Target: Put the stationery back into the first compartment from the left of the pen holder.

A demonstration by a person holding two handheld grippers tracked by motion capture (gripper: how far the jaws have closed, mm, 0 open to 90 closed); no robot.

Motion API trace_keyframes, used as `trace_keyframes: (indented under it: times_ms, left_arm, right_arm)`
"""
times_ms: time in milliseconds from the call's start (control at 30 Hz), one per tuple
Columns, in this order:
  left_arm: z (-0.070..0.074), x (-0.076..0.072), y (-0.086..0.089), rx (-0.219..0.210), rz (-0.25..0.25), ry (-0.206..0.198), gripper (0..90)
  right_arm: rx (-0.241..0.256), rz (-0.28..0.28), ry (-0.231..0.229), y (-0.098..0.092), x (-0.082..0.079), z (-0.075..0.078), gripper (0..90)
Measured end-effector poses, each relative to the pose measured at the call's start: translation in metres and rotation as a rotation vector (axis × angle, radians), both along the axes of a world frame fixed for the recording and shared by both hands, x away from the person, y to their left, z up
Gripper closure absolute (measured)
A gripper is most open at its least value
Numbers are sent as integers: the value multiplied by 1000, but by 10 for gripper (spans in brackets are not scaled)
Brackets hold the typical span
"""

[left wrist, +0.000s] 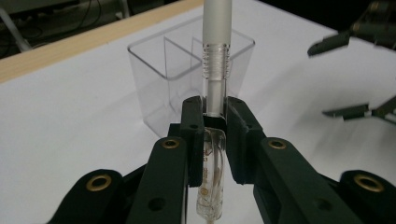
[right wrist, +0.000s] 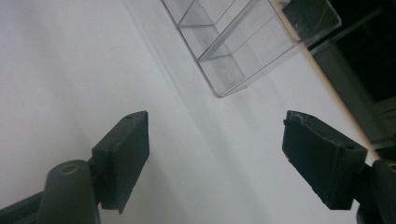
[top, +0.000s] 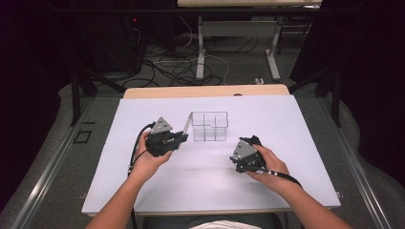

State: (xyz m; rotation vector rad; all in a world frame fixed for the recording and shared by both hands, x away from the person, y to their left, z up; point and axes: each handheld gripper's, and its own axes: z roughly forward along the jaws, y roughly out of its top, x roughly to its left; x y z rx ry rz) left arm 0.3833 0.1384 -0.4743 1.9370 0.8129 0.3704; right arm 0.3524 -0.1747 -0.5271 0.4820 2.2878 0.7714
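1. Table (top: 157,191): a white-covered work surface. The person's two forearms enter from its near edge.
2. Clear organiser (top: 209,126): a transparent box with inner dividers, standing upright at mid-table between the two grippers. Its compartments appear empty in the left gripper view (left wrist: 187,70) and the right gripper view (right wrist: 243,42). Nothing has been deposited yet.
3. Left gripper (top: 179,139): held just left of the organiser, jaws pressed together on a pen. In its own view (left wrist: 215,135) the jaws clamp the barrel at mid-length.
4. Right gripper (top: 246,143): held to the right of the organiser. Its jaws stand wide apart with nothing between them (right wrist: 215,158), and it hovers over bare table.
5. Pen (left wrist: 215,84): a slim item with a clear barrel and a white upper section, roughly upright and clear of the table. Its top rises beside the organiser's left wall (top: 187,125), outside the box.
6. Progress, as judged: pick-up appears complete. What remains is carrying the pen over the rim, lowering it into a compartment and releasing it. The right gripper seems free to steady the box if needed.
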Motion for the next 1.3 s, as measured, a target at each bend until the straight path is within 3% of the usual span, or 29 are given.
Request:
trace_keyframes:
  times_ms: [100,200,367,433,533,867,1100,1167,1300]
  left_arm:
    - [8,7,0,-40,10,0,784]
    - [16,13,-2,-84,27,-9,784]
    - [29,22,-9,-143,46,-34,784]
    - [33,26,-11,-163,56,-35,785]
    - [38,32,-16,-182,68,-39,785]
    - [38,50,-35,-220,114,-51,785]
    - [26,62,-43,-215,144,-28,785]
    - [23,66,-45,-212,148,-23,785]
    - [15,71,-51,-193,162,-8,784]
  right_arm:
    - [114,-49,87,-5,5,2,170]
    - [201,-82,145,-10,8,4,153]
    - [314,-138,244,-20,14,2,132]
    - [372,-156,272,-22,16,0,84]
    - [420,-184,320,-25,19,-1,31]
    - [456,-211,339,-30,22,-4,0]
    - [455,-203,335,-27,21,-7,0]
    - [424,-206,346,-28,21,-6,0]
    - [450,-199,338,-25,21,-8,0]
